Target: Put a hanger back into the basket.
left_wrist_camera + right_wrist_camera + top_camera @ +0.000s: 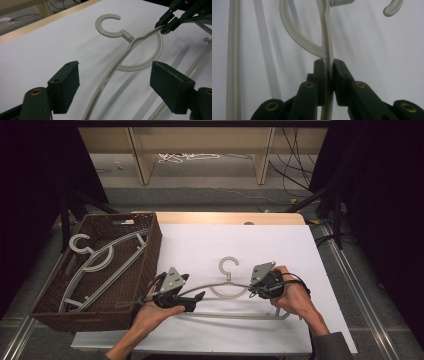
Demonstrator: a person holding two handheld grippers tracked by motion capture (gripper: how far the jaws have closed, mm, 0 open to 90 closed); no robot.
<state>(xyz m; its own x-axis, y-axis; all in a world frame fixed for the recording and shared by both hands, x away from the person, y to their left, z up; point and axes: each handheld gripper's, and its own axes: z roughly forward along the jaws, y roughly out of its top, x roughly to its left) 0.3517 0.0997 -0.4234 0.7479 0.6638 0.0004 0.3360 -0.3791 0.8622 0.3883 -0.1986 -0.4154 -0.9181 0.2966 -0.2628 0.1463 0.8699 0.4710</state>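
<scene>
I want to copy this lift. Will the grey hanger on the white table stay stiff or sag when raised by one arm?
Probably stiff: the hanger is moulded plastic. Thin arms suggest it is light. Held off-centre by the right tool, it may tilt or swing.

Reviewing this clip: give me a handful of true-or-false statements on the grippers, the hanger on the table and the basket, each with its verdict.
1. The right gripper is clamped on the arm of the hanger. True.
2. The left gripper is shut on the hanger. False: its jaws stand wide apart, with the hanger arm passing between them untouched.
3. The wicker basket sits to the person's right. False: it sits at the left edge of the table.
4. Hangers in the basket lie flat inside it. True.
5. The hanger's hook points toward the person. False: it points away, toward the far side of the white table.
</scene>
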